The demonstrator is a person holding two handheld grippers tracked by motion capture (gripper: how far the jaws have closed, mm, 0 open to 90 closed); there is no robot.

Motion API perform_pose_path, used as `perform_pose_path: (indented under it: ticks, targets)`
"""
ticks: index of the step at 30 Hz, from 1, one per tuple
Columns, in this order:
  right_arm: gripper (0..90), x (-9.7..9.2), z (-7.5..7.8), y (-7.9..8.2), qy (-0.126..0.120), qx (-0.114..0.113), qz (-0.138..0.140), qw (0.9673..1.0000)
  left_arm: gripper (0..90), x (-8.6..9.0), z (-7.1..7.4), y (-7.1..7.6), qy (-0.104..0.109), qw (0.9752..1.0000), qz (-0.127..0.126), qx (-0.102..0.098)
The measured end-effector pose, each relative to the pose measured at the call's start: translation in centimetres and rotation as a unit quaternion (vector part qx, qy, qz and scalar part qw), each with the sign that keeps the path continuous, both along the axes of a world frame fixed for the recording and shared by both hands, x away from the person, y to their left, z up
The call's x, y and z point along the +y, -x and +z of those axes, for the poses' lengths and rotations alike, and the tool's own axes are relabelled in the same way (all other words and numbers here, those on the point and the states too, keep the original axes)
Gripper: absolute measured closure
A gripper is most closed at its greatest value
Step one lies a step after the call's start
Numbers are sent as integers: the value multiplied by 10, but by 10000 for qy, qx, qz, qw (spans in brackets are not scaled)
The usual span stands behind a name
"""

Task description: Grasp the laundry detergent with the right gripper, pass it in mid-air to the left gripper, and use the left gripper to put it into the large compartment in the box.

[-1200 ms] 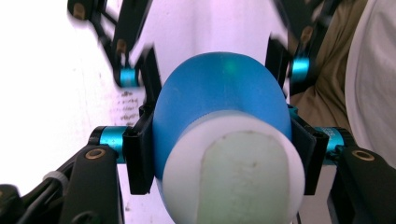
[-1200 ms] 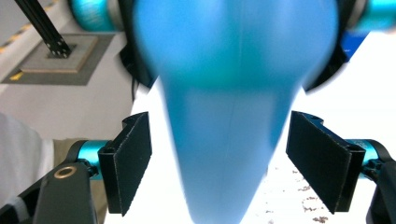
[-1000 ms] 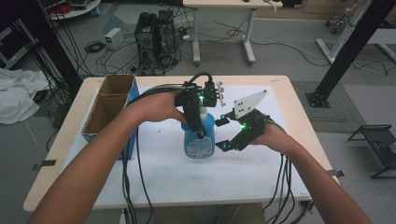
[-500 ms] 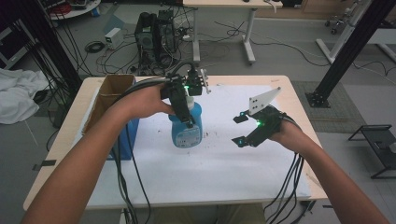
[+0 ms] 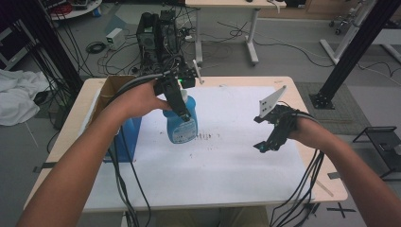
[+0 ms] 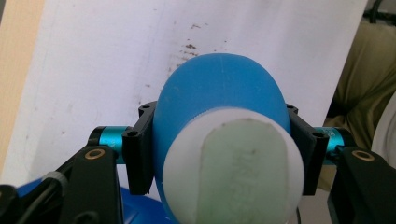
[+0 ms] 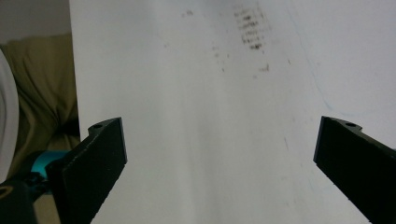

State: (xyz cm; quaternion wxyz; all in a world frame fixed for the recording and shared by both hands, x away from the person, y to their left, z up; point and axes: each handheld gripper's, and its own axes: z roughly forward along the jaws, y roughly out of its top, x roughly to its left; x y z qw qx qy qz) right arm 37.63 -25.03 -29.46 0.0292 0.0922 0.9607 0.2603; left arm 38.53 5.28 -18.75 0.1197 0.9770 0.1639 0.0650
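We hold the blue bottle (image 5: 182, 124) alone in the left gripper (image 5: 182, 109), jaws clamped on either side of it near its upper part; in the left gripper view the black pads squeeze the blue body from both flanks, with the pale end of the bottle toward the camera. It stands, or hangs just above, the white sheet (image 5: 227, 179), left of centre, near a patch of dark specks (image 5: 204, 137). The right gripper (image 5: 268, 142) has just been opening and now gapes wide with nothing between its jaws, well to the right of the bottle. We judge this to be the handover's end: one hand has let go, the other carries. Next, we would guess, comes moving the bottle leftward toward the cardboard box (image 5: 109, 90) at the table's left edge, calling for a steady grip. Our left forearm reaches in diagonally from the near left, hand over the bottle; the right wrist is bent, its jaws pointing down at the sheet.
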Motion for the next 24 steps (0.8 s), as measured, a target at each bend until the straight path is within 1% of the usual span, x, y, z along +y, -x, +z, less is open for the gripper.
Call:
perform_pose_path:
  ticks: [1,2,3,4,5,6,7,8,9,10,11,12,13,14,15,16,17,18,19,20,21,22,23,24]
  targets:
    - [15,0,0,0,0,0,0,10000,380,0,0,0,0,10000,0,0]
    - [15,-7,0,-3,88,59,22,9999,380,2,1,0,72,9998,181,6]
    - [15,-9,0,-3,117,95,-13,9999,380,4,4,-2,93,9995,312,-5]
    - [15,-12,1,-4,169,101,-39,9998,380,6,7,-2,56,9993,362,-8]
    - [15,-15,1,-5,213,111,-55,9997,380,7,8,-2,90,9989,465,-17]
    - [15,-17,1,-6,223,99,-81,9997,380,9,11,-3,34,9988,490,-29]
    - [15,-20,1,-7,225,98,-126,9996,380,9,11,-3,34,9988,490,-29]
    - [15,-22,2,-7,220,101,-161,9996,381,11,15,-3,101,9973,727,-41]
    - [15,-23,2,-7,227,97,-173,9995,380,11,15,-3,101,9973,727,-41]
    - [15,-25,2,-8,228,58,-174,9996,380,14,21,-5,118,9959,895,-45]
    - [15,-26,3,-8,247,72,-187,9995,380,16,24,-5,139,9951,981,-48]
    - [15,-27,3,-8,234,18,-189,9995,380,16,24,-5,139,9951,981,-48]
    - [15,-28,3,-8,249,4,-194,9995,380,21,31,-7,65,9941,1084,-44]
    - [15,-29,4,-8,276,40,-216,9994,380,22,33,-6,147,9926,1201,-81]
    - [15,-30,4,-9,252,-4,-218,9994,380,24,36,-6,97,9931,1163,-137]
    - [15,-31,4,-9,240,-14,-223,9995,380,24,36,-6,97,9931,1163,-137]
    - [15,-32,4,-9,234,34,-276,9993,380,28,41,-6,161,9915,1286,-134]
    - [15,-32,4,-9,234,34,-276,9993,380,28,41,-6,161,9915,1286,-134]
    - [15,-33,5,-10,188,-10,-264,9995,380,33,46,-6,163,9910,1320,-123]
    - [15,-33,5,-9,204,32,-285,9994,380,36,49,-7,125,9913,1306,-134]
    - [15,-33,6,-9,188,13,-262,9995,380,38,51,-6,133,9905,1362,-124]
    - [15,-33,5,-9,185,-50,-237,9995,380,41,54,-6,126,9903,1377,-112]
    - [15,-33,6,-9,198,-44,-229,9995,381,44,57,-6,121,9901,1392,-132]
    - [15,-33,6,-9,196,-45,-226,9995,380,44,57,-6,121,9901,1392,-132]
